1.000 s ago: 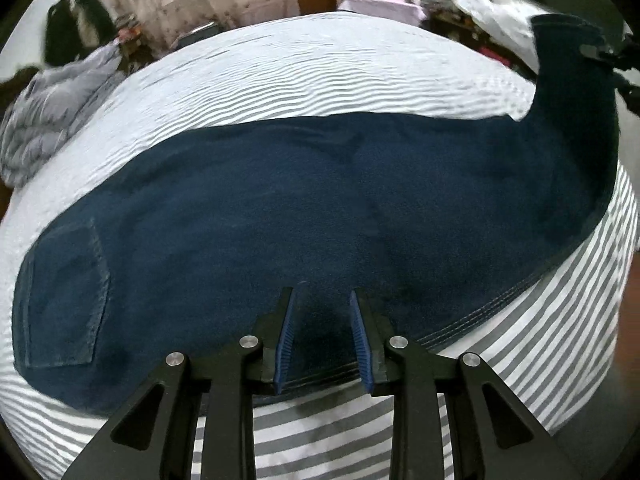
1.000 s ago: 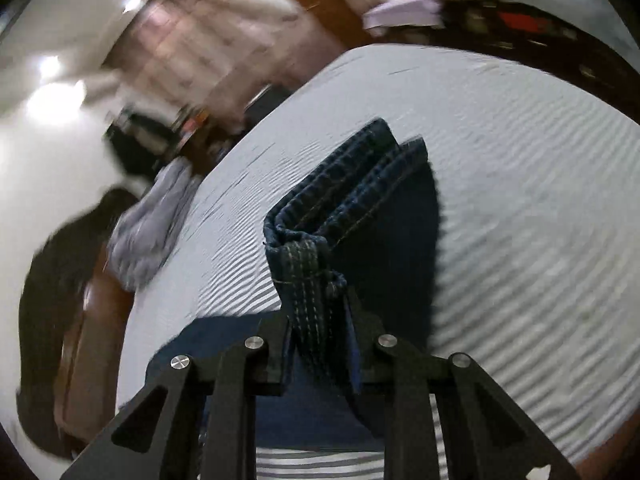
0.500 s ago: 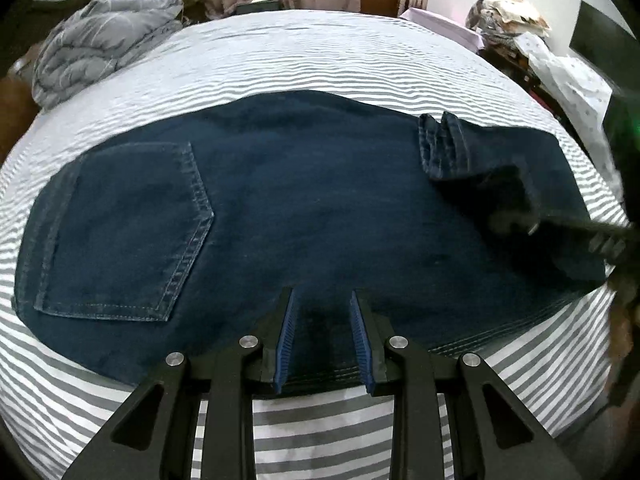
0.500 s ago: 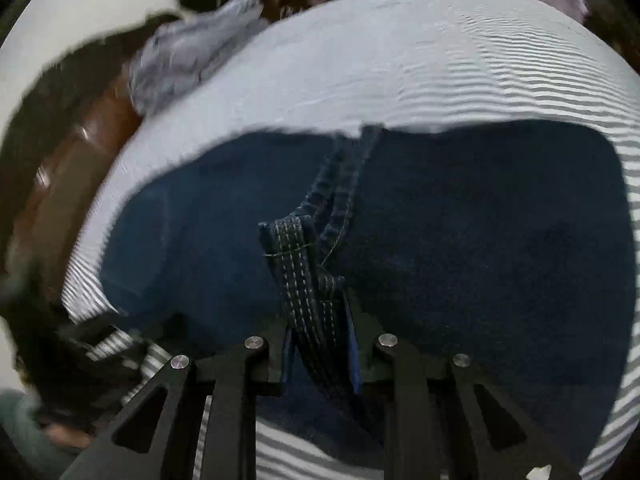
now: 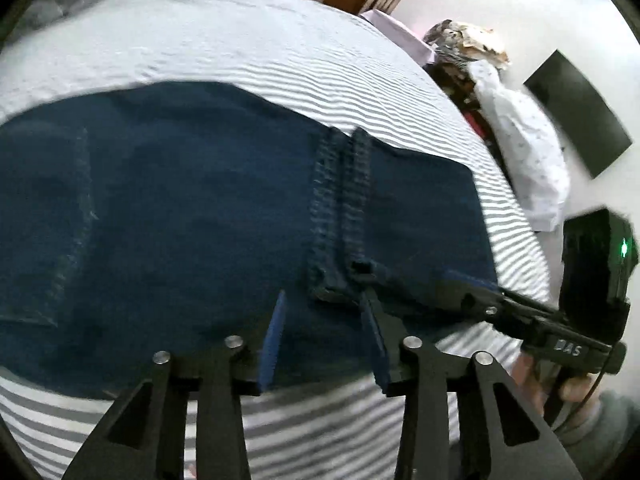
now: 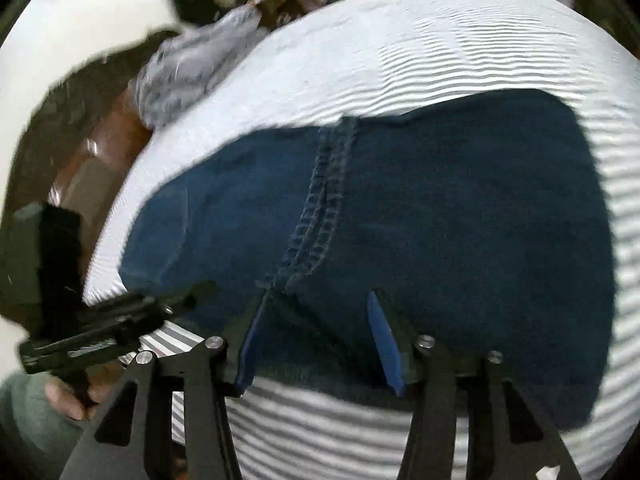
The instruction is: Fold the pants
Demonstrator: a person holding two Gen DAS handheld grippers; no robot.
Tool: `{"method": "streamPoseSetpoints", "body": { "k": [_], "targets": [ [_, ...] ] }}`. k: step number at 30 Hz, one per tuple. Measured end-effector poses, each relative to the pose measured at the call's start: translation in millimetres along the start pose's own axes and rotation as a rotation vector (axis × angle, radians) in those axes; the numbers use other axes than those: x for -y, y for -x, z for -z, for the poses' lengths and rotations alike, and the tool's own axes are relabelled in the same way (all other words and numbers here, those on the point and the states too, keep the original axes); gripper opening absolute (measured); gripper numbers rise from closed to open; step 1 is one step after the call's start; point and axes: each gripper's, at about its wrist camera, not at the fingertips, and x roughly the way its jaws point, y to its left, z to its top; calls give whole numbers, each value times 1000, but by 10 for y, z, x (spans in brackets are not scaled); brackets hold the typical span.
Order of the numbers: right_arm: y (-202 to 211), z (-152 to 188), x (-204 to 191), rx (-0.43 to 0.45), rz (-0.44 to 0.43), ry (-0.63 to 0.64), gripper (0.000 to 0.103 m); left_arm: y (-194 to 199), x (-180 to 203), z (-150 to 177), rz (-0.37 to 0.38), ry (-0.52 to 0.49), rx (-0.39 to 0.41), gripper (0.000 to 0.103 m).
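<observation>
pants – folded on striped bed | left tool – just opened, fabric unpinched

- Black angular fingers with blue pads and silver screw heads are seen on the left gripper.
- A grey-green sleeve is worn behind it.

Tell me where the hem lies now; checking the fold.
In both wrist views the hem runs across mid-pants, ending near the open right claw.
</observation>
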Motion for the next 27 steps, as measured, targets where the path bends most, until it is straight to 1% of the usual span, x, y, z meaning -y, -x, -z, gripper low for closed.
{"method": "streamPoseSetpoints", "body": {
  "k": [3, 5, 8, 10, 12, 14, 16, 18, 19, 21, 23, 25, 27],
  "targets": [
    [219, 150, 181, 37, -29, -86, 50, -110, 25, 26, 67, 32, -56, 45],
    [243, 249, 286, 23, -68, -154, 50, -208, -1, 40, 126, 85, -100, 45],
    [201, 384, 438, 0, -117, -248, 50, -283, -40, 32, 181, 146, -117, 45],
    [97, 464, 483, -27, -140, -291, 50, -370, 3, -3, 181, 150, -135, 45],
    [12, 496, 489, -36, -140, -300, 50, -439, 66, -25, 170, 134, -148, 45],
    [-11, 489, 527, -18, -148, -306, 50, -504, 131, -64, 170, 130, -150, 45],
    [19, 457, 608, 13, -153, -344, 49, -576, 165, -102, 173, 145, -152, 45],
    [31, 422, 754, 35, -165, -422, 49, -640, 179, -132, 176, 171, -157, 46],
    [44, 426, 845, 46, -173, -468, 49, -613, 154, -92, 179, 180, -152, 46],
    [99, 462, 996, 74, -198, -536, 49, -574, 141, -75, 200, 196, -131, 47],
    [174, 516, 1155, 116, -208, -604, 49, -506, 123, -49, 229, 188, -100, 48],
    [205, 568, 1295, 146, -248, -664, 49, -474, 106, -33, 241, 191, -88, 48],
    [166, 618, 1385, 153, -277, -723, 48, -476, 101, -29, 228, 191, -79, 48]
  ]
}}
